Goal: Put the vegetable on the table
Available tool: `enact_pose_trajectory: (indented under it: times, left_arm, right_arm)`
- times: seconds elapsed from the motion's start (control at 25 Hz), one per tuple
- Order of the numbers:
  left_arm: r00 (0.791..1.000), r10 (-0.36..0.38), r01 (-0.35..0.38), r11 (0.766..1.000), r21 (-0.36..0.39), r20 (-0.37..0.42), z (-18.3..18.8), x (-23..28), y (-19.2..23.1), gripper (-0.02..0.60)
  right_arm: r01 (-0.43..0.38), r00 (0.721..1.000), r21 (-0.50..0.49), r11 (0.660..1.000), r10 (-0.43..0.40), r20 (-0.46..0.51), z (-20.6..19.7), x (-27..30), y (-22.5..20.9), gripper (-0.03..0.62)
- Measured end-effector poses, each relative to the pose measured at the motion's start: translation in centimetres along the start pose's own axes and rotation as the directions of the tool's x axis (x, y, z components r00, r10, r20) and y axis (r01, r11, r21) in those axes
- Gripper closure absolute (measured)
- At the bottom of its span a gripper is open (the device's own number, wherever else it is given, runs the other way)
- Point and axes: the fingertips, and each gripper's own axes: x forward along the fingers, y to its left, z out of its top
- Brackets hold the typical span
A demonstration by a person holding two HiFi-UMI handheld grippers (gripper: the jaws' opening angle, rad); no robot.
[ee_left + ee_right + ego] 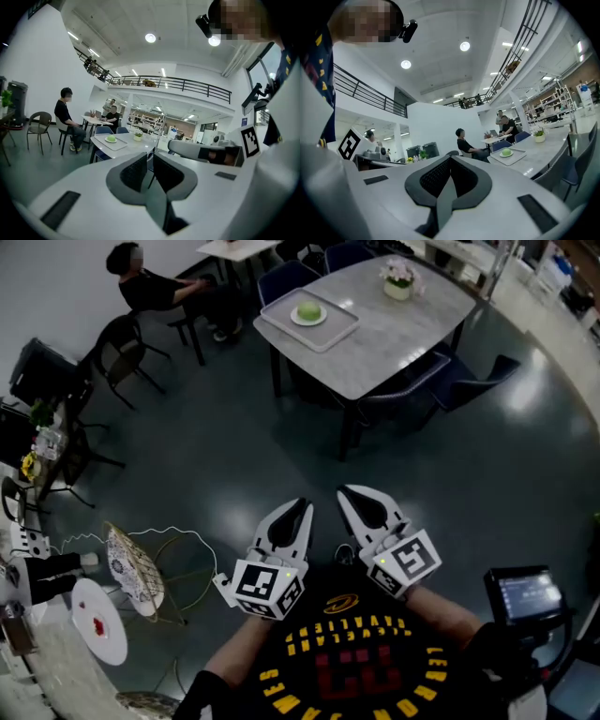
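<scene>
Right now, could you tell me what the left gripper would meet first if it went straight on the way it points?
Probably the table: the left gripper aims across the floor at its near end, right of the tray with the vegetable. Nothing else shows in that line, though depth is unclear.

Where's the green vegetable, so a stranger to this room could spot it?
Find the large grey table across the dark floor. On its left end a pale tray holds a white plate; the vegetable is the round green ball on it, unlike the potted flowers farther right.
</scene>
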Motion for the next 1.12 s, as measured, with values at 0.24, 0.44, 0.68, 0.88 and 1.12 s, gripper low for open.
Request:
enact_pose_trajectory:
  times: [0.24,0.44,0.68,0.88,1.12]
  left_arm:
    - [0.996,0.085,-0.085,0.995,-0.049,0.003,0.0,0.7,3.1,0.537]
    - [0.995,0.104,-0.103,0.992,-0.079,0.009,1.0,2.7,6.4,0.537]
    - [0.997,0.076,-0.076,0.993,-0.095,-0.001,3.0,6.3,12.6,0.537]
    - [0.999,0.036,-0.036,0.994,-0.098,-0.007,5.2,8.5,17.7,0.537]
    - [1.0,0.015,-0.014,0.992,-0.125,0.006,8.0,8.7,25.2,0.537]
  right_arm:
    - [-0.062,0.997,0.047,0.997,0.064,-0.049,-0.9,2.8,-1.2,0.589]
    - [-0.078,0.994,0.059,0.995,0.083,-0.078,-1.1,6.7,-2.5,0.589]
    - [-0.055,0.993,0.063,0.996,0.061,-0.1,-0.7,13.9,-4.6,0.589]
    - [-0.016,0.994,0.068,0.998,0.023,-0.111,-0.5,19.6,-5.5,0.589]
    - [0.021,0.989,0.089,0.996,-0.008,-0.144,-0.9,27.1,-4.6,0.589]
